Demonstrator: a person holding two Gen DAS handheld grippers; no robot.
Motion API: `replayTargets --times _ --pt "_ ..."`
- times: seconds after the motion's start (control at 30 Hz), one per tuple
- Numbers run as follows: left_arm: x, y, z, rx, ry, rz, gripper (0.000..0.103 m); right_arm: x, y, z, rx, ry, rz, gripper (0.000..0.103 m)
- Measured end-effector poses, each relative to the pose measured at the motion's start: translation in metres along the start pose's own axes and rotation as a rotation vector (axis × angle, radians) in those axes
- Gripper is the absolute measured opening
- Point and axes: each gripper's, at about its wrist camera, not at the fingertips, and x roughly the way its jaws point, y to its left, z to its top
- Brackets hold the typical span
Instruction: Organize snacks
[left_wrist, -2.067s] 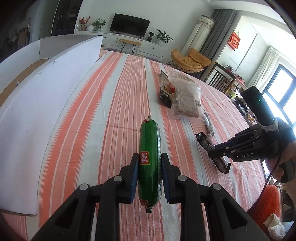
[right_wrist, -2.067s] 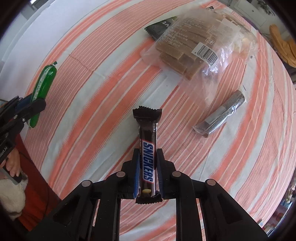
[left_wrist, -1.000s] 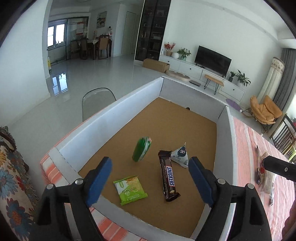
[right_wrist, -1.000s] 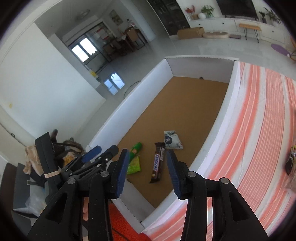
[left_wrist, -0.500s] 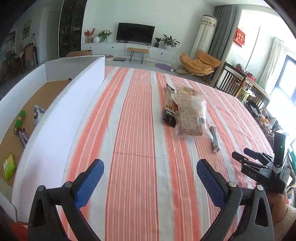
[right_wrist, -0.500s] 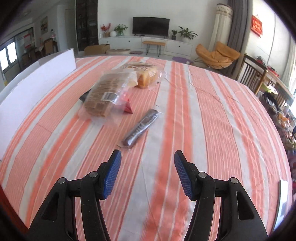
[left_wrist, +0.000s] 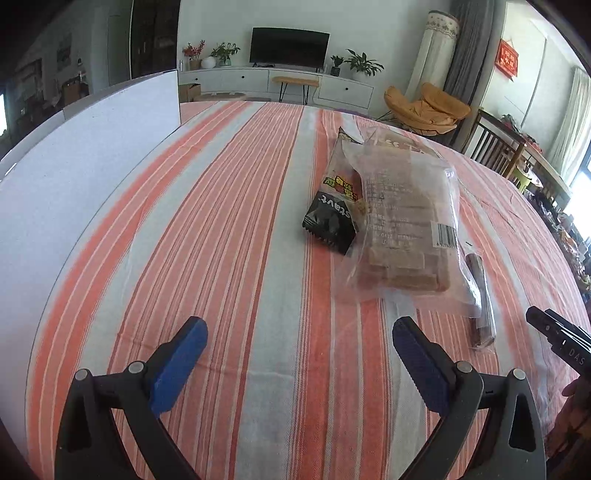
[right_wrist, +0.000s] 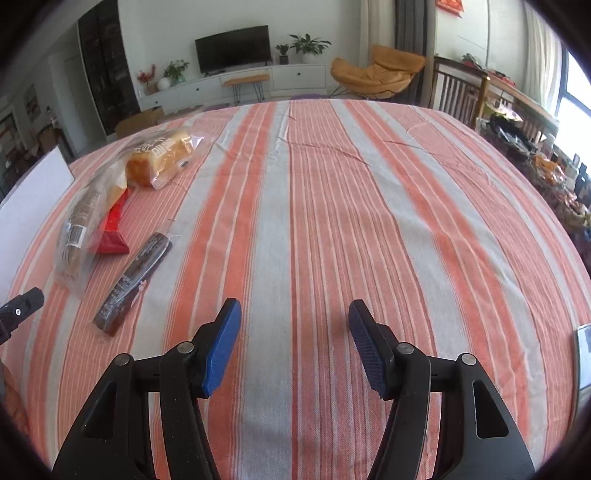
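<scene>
Clear wafer bag (left_wrist: 404, 221) flat beside dark bar (left_wrist: 482, 295)

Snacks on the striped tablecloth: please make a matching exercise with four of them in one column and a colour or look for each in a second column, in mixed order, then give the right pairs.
Column 1
1. wafer bag
2. bread loaf
3. slim bar
4. small packet

Column 2
A. black wrapper with white letters
B. golden brown, in a clear wrapper
C. long and dark, in a clear sleeve
D. large clear bag with a barcode, pale brown pieces inside

Pairs: 1-D, 2-B, 3-C, 4-A
</scene>
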Motion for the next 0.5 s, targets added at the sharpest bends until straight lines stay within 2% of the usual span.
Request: replayTargets --times 0.23,0.33,0.5 --pt "0.006 -0.008 -0.002 0.036 0.018 0.037 0.102 0.008 0.006 -0.004 -0.04 0.016 -0.02 0.074" --pt "0.011 -0.018 -0.002 0.089 0.044 0.1 0.103 0.01 0.009 -0.004 -0.06 0.024 -0.031 0.077" --pt "0.011 -0.019 -0.003 0.091 0.043 0.095 0.103 0.01 0.01 -0.005 -0.062 0.026 -0.028 0.079"
